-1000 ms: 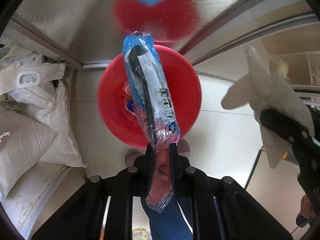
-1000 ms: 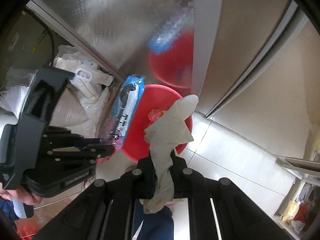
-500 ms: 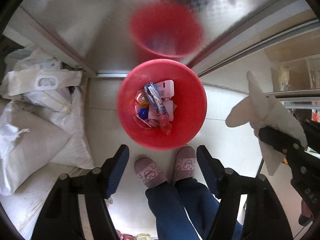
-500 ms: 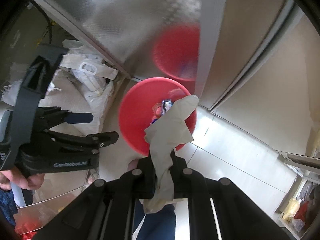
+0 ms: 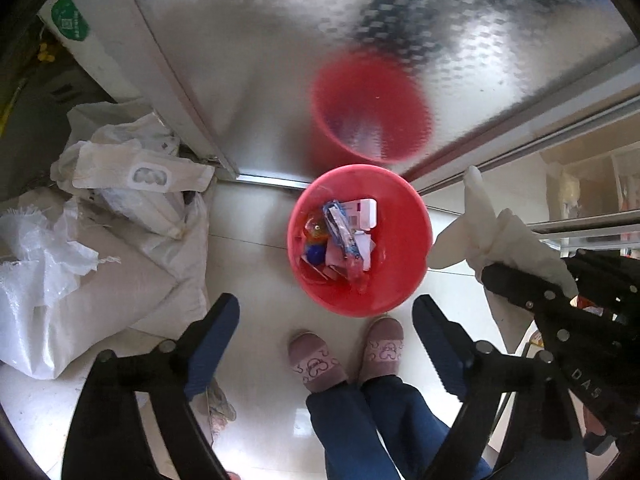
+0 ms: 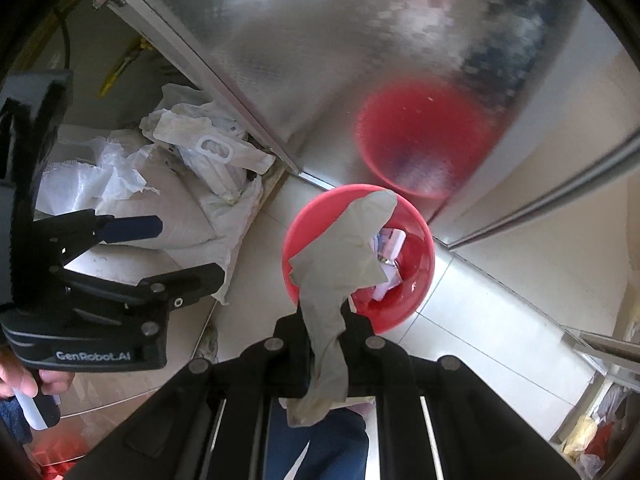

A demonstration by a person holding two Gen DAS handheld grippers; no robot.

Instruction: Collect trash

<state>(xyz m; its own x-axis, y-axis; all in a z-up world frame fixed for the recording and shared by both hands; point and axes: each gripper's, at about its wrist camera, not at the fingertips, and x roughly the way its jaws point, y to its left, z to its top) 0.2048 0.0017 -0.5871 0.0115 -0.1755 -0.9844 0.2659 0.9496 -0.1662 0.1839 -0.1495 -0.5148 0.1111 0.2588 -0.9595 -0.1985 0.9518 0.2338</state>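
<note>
A red bin [image 5: 404, 264] stands on the floor by a metal panel, holding several wrappers, among them a blue and pink packet [image 5: 343, 236]. It also shows in the right wrist view [image 6: 416, 292]. My left gripper [image 5: 326, 326] is open and empty, high above the bin's near side. My right gripper [image 6: 325, 314] is shut on a white rubber glove [image 6: 340, 248] that hangs over the bin's rim in its view. The glove also shows in the left wrist view [image 5: 496, 232], to the right of the bin.
White sacks [image 5: 100, 240] are piled on the floor left of the bin. A patterned metal panel [image 5: 320, 40] rises behind it and mirrors it. The person's feet in pink slippers [image 5: 316, 364] stand just in front. Shelving [image 5: 592, 200] is at right.
My left gripper opened and the blue and pink packet dropped into the red bin. The left gripper then rose higher. The right gripper still holds the glove and has drifted over the bin.
</note>
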